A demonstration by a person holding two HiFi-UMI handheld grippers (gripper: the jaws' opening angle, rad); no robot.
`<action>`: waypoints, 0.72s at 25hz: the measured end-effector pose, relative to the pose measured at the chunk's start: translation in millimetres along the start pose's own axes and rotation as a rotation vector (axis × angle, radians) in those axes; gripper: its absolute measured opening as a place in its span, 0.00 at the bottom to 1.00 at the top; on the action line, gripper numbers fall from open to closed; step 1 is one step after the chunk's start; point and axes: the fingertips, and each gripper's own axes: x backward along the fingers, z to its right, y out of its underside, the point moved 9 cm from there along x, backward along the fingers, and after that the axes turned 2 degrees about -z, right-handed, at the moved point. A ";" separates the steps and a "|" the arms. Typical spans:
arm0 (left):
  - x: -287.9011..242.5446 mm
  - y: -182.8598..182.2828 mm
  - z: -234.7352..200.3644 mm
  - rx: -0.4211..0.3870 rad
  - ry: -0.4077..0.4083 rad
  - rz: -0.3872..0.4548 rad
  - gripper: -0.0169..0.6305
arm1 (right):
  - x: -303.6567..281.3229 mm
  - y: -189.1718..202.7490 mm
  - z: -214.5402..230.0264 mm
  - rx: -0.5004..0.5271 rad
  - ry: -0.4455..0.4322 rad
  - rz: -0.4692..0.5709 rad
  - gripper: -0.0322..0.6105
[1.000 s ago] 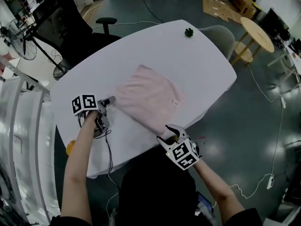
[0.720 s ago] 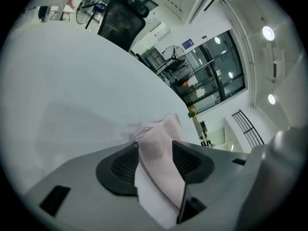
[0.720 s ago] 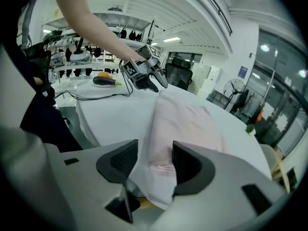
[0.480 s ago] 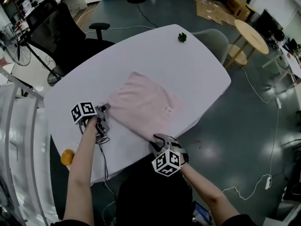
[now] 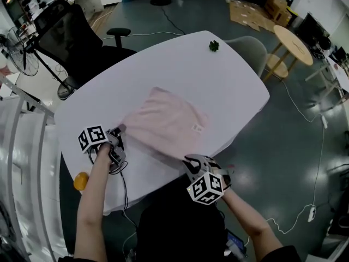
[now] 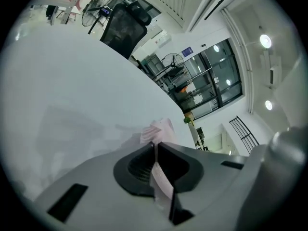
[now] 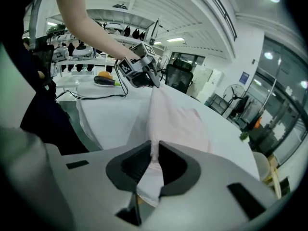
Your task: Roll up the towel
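The pink towel is spread on the white surface. One near corner is pinched by the left tool, the other by the right tool. Both pairs of jaws have just been closed onto the cloth.

The head view looks steeply down on the white table from beyond its 6 o'clock edge. Each gripper view sits close behind its own jaws, low over the tabletop. All three share the pink towel; the right gripper view also catches the left gripper at 11 o'clock.
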 end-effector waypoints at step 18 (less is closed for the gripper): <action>50.4 31.9 -23.7 0.145 0.000 0.012 0.09 | 6.2 7.6 -12.3 -0.316 -0.250 0.019 0.16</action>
